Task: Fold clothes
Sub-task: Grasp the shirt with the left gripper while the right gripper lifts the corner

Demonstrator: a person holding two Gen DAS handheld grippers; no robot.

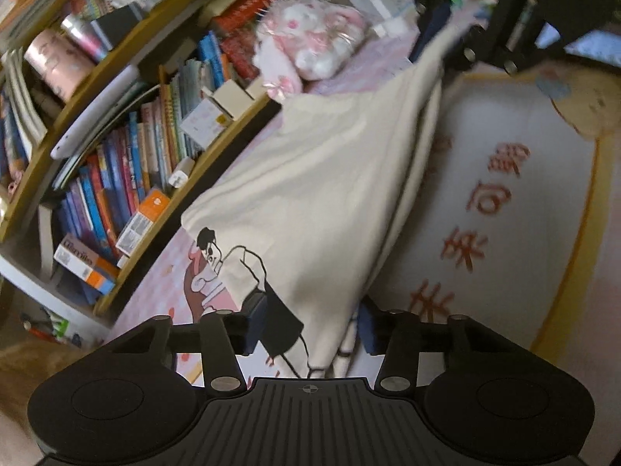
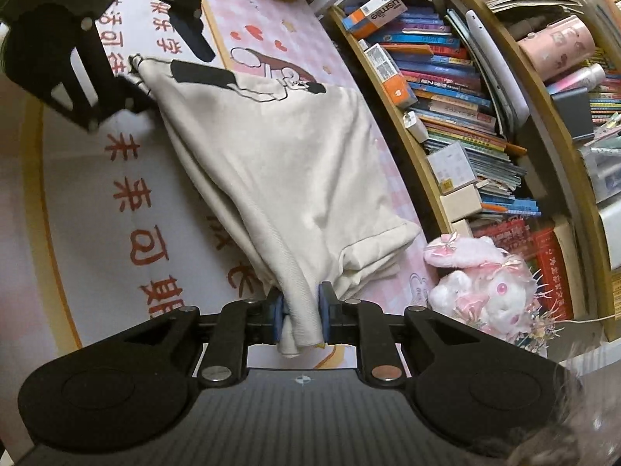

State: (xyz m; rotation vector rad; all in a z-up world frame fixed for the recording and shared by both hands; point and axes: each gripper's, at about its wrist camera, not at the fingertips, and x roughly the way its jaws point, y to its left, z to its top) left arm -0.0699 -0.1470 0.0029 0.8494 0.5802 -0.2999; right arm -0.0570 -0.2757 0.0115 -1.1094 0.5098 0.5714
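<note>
A cream T-shirt [image 1: 330, 178] with a black-line cartoon print hangs stretched between my two grippers above a printed mat. In the left wrist view my left gripper [image 1: 310, 330] has its blue pads fairly wide apart, with the printed end of the shirt bunched between them. My right gripper [image 1: 465, 39] appears at the top right, at the shirt's far end. In the right wrist view my right gripper [image 2: 300, 310] is shut on a thick fold of the T-shirt [image 2: 279, 163]. A sleeve [image 2: 380, 248] droops to its right. My left gripper [image 2: 128, 73] holds the far corner.
The mat [image 1: 516, 209] is white with red characters and a yellow border, with pink checks along one side [image 2: 295, 39]. A curved wooden bookshelf [image 2: 465, 89] packed with books borders it. A pink plush toy [image 2: 481, 283] lies by the shelf.
</note>
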